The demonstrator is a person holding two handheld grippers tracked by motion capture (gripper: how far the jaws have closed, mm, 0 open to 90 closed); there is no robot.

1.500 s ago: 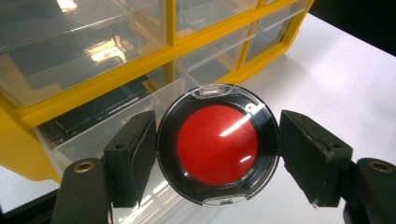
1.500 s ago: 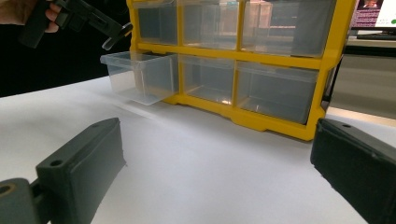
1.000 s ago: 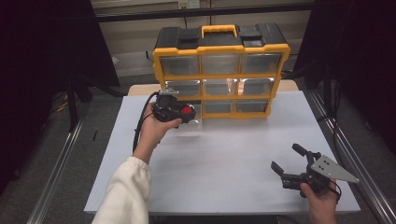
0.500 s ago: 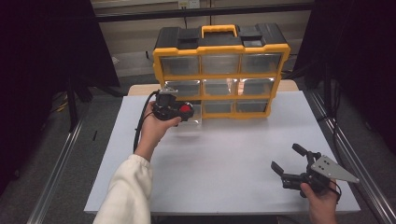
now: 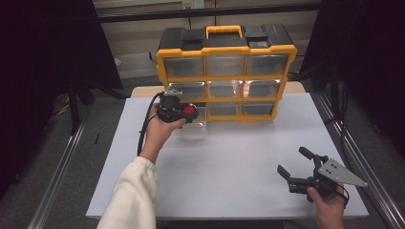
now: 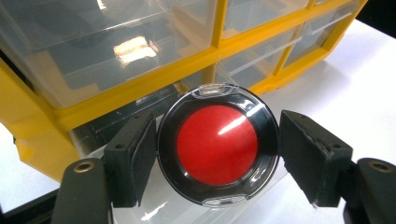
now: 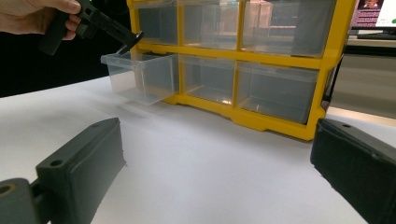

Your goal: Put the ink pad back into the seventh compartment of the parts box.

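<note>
The left gripper (image 5: 184,112) hides the open drawer (image 5: 198,117) (mostly) from above.

we see the white table (image 5: 229,171) evenly lit from above, while the surroundings fall into near black. glare streaks the clear drawers (image 6: 130,49) and the red disc (image 6: 217,144). the close jaws look soft, and straight edges bow slightly toward the frame borders.

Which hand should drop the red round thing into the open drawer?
Left. The left gripper has the red compact between its fingers, right above the pulled-out drawer. The right gripper is empty and far away.
</note>
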